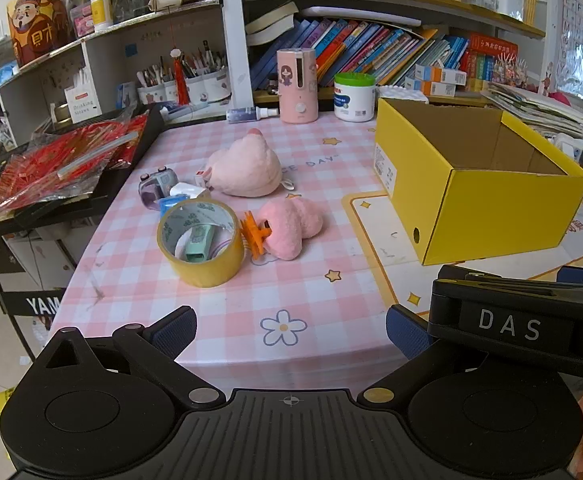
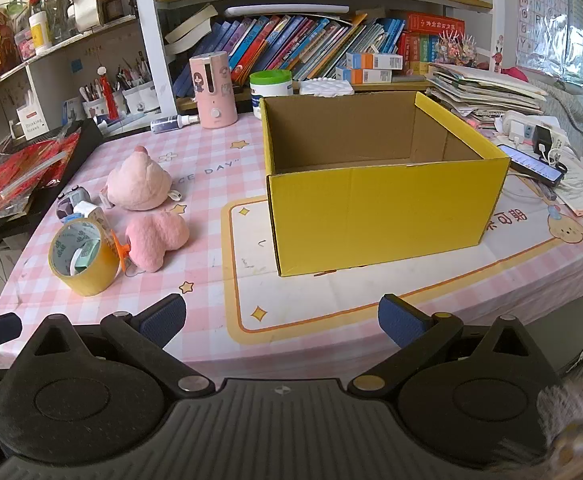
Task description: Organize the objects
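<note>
tape roll [image 1: 200,242] lies flat, hole up, perhaps ringing a mint case; yellow box [image 2: 375,184] open upward; left gripper [image 1: 290,327] and right gripper [image 2: 281,318] fingers wide, empty.

Left gripper [image 1: 291,330] and right gripper [image 2: 281,320]: jaws spread wide, holding nothing, level side by side, right's body overlapping left's view.

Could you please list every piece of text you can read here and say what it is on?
"DAS": on the right gripper.
"YAM", cut off: on the keyboard stand.
"CE DAY": on the tablecloth.
"Drinking Straws": on the white box.
Alphabet letters: on the wall chart.
Book spines, jar label, box sticker: too small to read.
</note>
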